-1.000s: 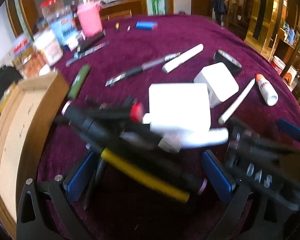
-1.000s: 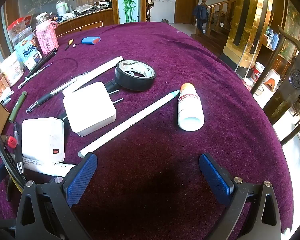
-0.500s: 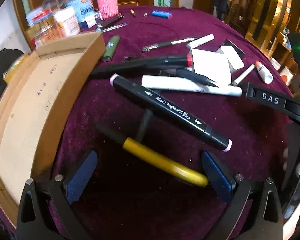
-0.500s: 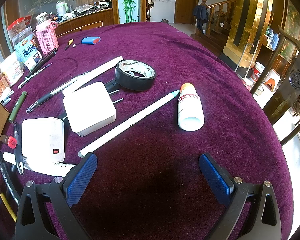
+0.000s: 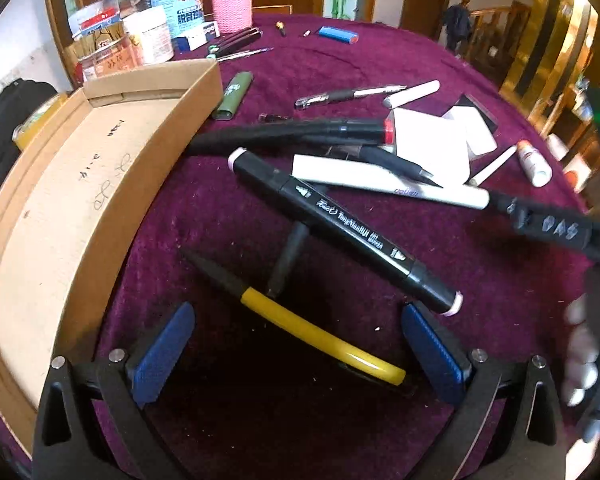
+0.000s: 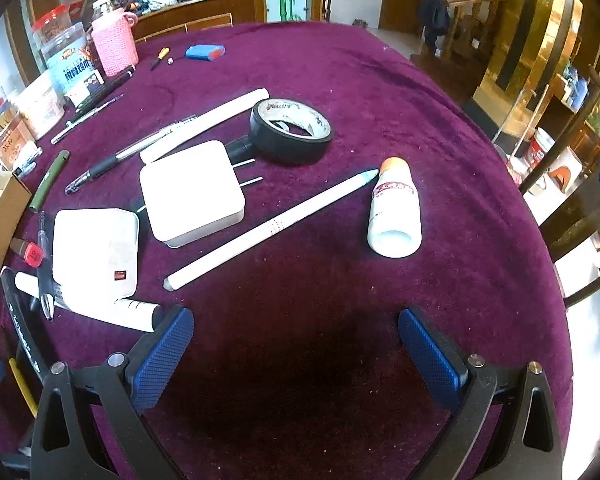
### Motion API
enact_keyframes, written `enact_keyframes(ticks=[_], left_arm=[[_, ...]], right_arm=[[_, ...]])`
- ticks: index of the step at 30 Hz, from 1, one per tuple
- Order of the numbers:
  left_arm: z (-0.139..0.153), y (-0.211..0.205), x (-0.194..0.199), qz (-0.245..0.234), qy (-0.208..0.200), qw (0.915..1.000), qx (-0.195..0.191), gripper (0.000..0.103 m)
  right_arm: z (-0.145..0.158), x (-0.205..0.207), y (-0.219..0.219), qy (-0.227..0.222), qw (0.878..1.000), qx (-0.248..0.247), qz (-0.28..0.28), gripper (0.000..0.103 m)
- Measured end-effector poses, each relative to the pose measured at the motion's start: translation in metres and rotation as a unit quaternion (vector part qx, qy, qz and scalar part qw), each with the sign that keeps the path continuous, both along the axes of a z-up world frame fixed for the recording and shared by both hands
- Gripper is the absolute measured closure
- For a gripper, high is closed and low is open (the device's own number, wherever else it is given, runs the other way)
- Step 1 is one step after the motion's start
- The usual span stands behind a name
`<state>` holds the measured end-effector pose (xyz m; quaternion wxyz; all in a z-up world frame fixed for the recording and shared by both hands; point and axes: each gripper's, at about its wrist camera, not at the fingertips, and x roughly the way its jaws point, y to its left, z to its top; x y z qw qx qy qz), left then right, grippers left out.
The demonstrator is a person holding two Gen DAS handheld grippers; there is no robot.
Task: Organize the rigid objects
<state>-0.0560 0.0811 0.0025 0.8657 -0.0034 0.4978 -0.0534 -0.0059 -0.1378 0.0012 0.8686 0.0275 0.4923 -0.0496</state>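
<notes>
The left gripper gapes wide, holding nothing, over a yellow-handled black-tipped tool; an open cardboard tray lies at nine o'clock. The right gripper, equally wide and empty, hovers over purple velvet tablecloth.

Matt cardboard box, velvety purple tablecloth, glossy plastic black marker.

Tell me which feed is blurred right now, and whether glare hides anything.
Left wrist view: the right claw at the right edge is motion-smeared; the black marker stays sharp. Right wrist view: crisp, but glare washes out the white charger. Both bend straight lines, like the cardboard tray.
</notes>
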Motion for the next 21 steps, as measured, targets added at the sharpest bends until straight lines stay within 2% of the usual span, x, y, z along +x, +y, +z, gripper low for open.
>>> enact_keyframes(ticks=[5, 7, 9, 12, 13, 16, 19, 20, 21], left_arm=[[0.005, 0.009, -0.007, -0.004, -0.008, 0.9990, -0.044, 0.002], [0.011, 0.016, -0.013, -0.007, -0.012, 0.9970, -0.076, 0.006], [0.017, 0.017, -0.018, -0.010, -0.025, 0.9963, -0.082, 0.006], [0.025, 0.015, -0.024, -0.006, -0.037, 0.9970, -0.068, 0.006], [0.026, 0.015, -0.024, -0.003, -0.037, 0.9969, -0.070, 0.006], [0.030, 0.011, -0.026, 0.002, -0.034, 0.9968, -0.072, 0.006], [0.033, 0.002, -0.031, -0.005, -0.044, 0.9980, -0.046, 0.007], [0.037, -0.001, -0.033, -0.005, -0.057, 0.9977, -0.036, 0.007], [0.043, -0.005, -0.036, -0.007, -0.076, 0.9969, -0.022, 0.007]], right_arm=[[0.004, -0.010, -0.002, -0.007, 1.000, -0.007, 0.006, 0.002], [0.013, -0.016, -0.001, -0.030, 0.999, -0.016, 0.002, 0.005], [0.038, -0.032, -0.005, -0.103, 0.995, -0.017, -0.010, 0.005], [0.062, -0.050, -0.011, -0.207, 0.978, -0.003, -0.024, 0.005], [0.064, -0.047, -0.010, -0.215, 0.976, 0.002, -0.025, 0.005], [0.054, -0.029, -0.011, -0.191, 0.981, 0.008, -0.031, 0.008], [0.035, -0.023, -0.017, -0.182, 0.982, 0.015, -0.046, 0.012], [0.033, -0.019, -0.021, -0.165, 0.985, 0.029, -0.049, 0.016], [0.035, -0.023, -0.024, -0.175, 0.982, 0.045, -0.049, 0.016]])
